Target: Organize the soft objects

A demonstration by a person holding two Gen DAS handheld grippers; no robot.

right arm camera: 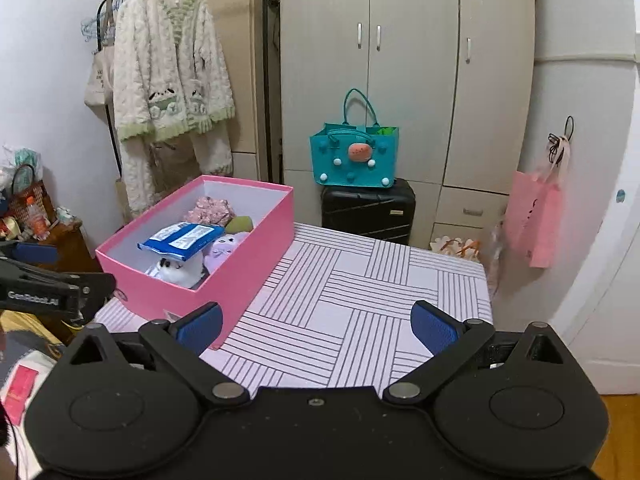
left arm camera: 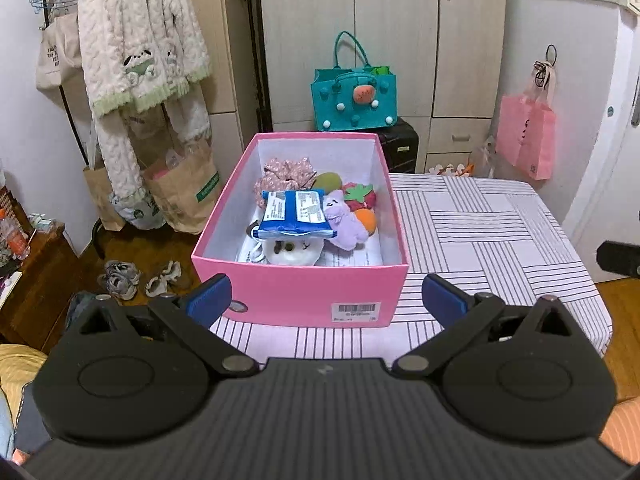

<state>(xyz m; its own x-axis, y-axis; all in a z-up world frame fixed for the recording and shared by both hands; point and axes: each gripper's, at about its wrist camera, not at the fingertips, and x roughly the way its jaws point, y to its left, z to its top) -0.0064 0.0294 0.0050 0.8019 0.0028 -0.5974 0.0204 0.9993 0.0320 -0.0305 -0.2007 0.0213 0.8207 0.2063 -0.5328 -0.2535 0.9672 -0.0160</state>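
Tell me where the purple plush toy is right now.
The purple plush toy lies inside the pink box toward its right side, beside the blue snack packet and just in front of the red strawberry plush.

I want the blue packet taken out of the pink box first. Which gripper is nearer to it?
Left. The left gripper is open directly in front of the pink box, facing the blue packet. The right gripper, also open, is off to the box's right over the striped tablecloth.

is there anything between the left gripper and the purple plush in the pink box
Yes: the near wall of the pink box stands between the open left gripper and the purple plush. From above, nothing covers the plush; the blue packet lies just beside it.
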